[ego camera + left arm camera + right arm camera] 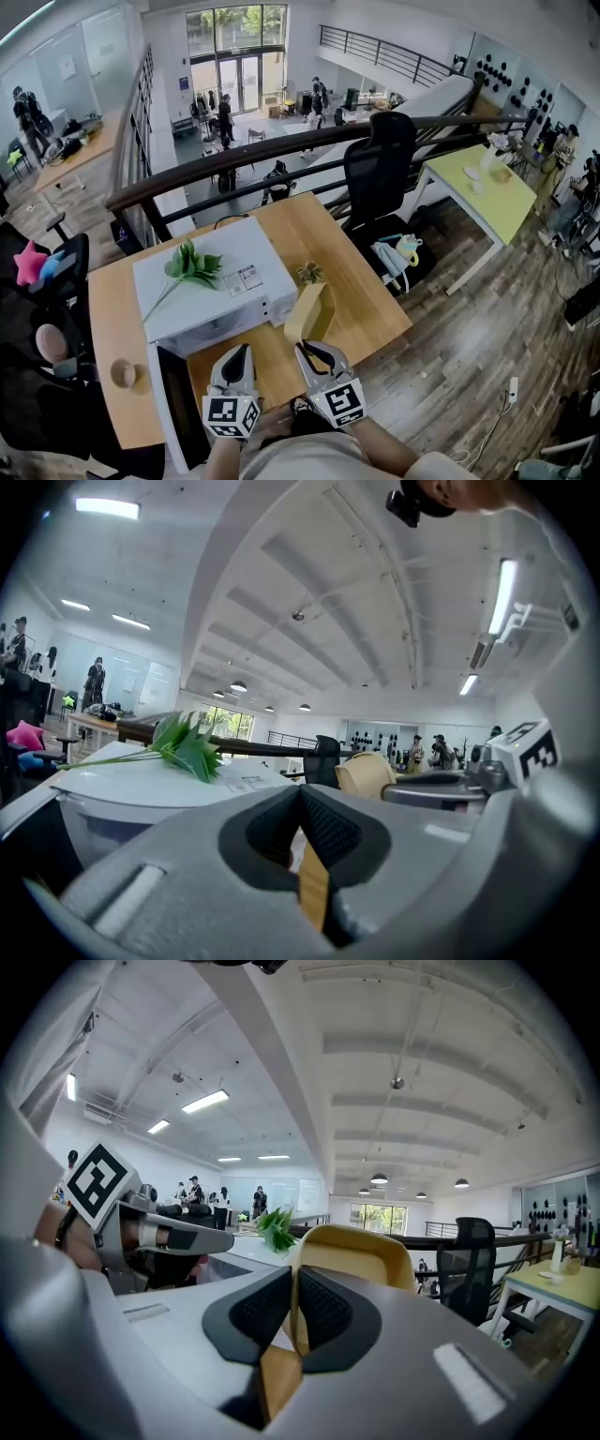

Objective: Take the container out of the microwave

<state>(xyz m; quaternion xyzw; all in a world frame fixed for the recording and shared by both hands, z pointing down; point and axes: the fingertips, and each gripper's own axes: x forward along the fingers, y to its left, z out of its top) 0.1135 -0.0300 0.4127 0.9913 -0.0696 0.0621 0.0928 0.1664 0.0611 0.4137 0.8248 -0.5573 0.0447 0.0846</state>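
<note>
Container (361,1252) wall pinched between nearly closed jaws of right hand-held gripper (293,1286).

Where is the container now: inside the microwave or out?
Out. The right claw holds the container by its rim, clear of the microwave, above the table.

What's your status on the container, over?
Right gripper shut on yellow container; left gripper shut, empty. Container out of microwave, held over table. Nothing in the way.
</note>
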